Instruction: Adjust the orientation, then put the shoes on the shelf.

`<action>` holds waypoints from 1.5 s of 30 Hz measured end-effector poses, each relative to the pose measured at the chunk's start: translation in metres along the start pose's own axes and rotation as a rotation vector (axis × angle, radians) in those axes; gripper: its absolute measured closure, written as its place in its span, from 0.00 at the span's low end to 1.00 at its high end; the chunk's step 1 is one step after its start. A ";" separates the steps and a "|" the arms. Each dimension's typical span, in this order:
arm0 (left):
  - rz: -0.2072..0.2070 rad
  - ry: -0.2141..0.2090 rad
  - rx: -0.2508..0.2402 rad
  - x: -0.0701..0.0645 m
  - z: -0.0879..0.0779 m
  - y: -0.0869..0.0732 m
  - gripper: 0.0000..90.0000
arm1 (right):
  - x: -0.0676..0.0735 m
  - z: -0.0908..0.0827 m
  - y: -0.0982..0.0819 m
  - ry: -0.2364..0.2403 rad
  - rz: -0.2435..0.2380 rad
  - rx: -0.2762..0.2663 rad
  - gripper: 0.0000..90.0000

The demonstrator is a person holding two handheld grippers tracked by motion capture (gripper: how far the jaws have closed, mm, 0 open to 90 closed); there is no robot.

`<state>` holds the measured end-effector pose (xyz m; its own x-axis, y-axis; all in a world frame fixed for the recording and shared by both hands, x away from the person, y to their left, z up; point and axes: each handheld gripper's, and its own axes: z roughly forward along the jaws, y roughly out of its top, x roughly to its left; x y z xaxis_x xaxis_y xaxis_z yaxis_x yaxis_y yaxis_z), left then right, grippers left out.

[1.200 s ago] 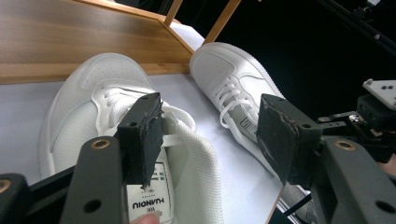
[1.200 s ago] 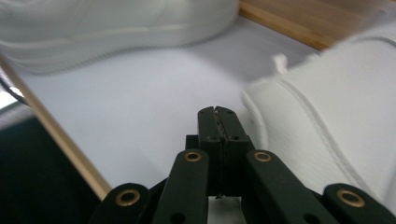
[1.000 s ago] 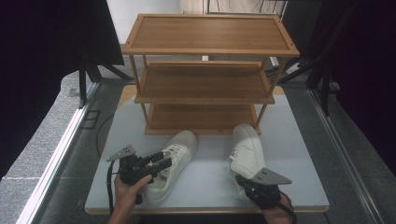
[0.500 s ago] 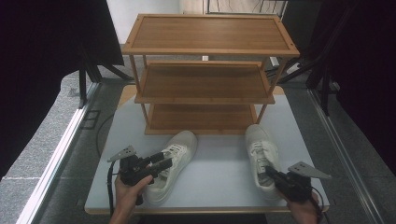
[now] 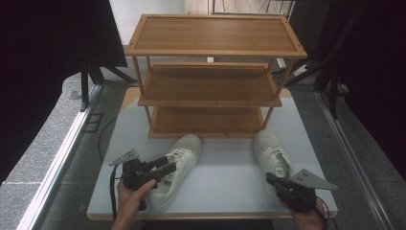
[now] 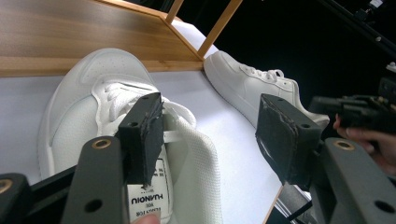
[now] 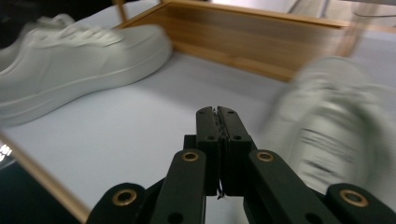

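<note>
1. pale grey-white table [image 5: 230,182] with a light wood edge along the near side; sits on a grey speckled floor [image 5: 43,153], metal rails running along both sides.
2. dark curtains [image 5: 43,57] close off left and right of the room; black stand legs show at their feet.
3. three-tier wooden shoe rack [image 5: 215,72] stands at the far half of the table, all shelves bare.
4. left white sneaker [image 5: 174,167] lies in front of the rack's left part, toe toward the rack, heel toward the person.
5. right white sneaker [image 5: 273,155] lies by the rack's right front leg, well apart from the other shoe.
6. left gripper [image 5: 160,168], held in the left hand [image 5: 131,194], jaws apart over the left sneaker's tongue; one pad [image 6: 144,135] is at the tongue, label reads upside down in the left gripper view.
7. right gripper [image 5: 273,179] sits at the near right corner, just behind the right sneaker's heel; jaws pressed together on nothing.
8. right gripper view is motion-blurred; both shoes and rack base show.
</note>
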<state>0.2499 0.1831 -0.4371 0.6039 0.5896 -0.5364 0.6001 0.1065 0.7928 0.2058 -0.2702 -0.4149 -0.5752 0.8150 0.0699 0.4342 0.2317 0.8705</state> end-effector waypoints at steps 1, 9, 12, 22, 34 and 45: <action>-0.001 0.000 0.000 0.000 0.000 0.000 0.46 | 0.006 0.003 -0.001 0.009 -0.010 0.010 0.97; -0.008 -0.006 -0.004 0.001 -0.003 0.002 0.46 | 0.024 0.019 -0.020 -0.106 -0.106 0.136 0.98; -0.011 -0.009 -0.004 0.002 -0.004 0.002 0.46 | 0.016 0.014 -0.027 -0.140 -0.084 0.148 1.00; -0.022 -0.013 -0.013 0.003 -0.008 0.005 0.45 | -0.014 -0.012 -0.043 -0.119 0.034 0.117 1.00; -0.044 -0.002 -0.033 0.006 -0.020 0.001 0.45 | -0.029 -0.019 -0.042 -0.095 0.069 0.089 0.98; -0.013 0.017 -0.054 0.003 -0.028 0.010 0.44 | -0.031 -0.035 -0.009 -0.050 0.071 -0.094 0.59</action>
<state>0.2433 0.2085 -0.4227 0.5873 0.6012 -0.5419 0.5785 0.1565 0.8005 0.1957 -0.3163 -0.4077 -0.5087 0.8539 0.1104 0.4046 0.1239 0.9060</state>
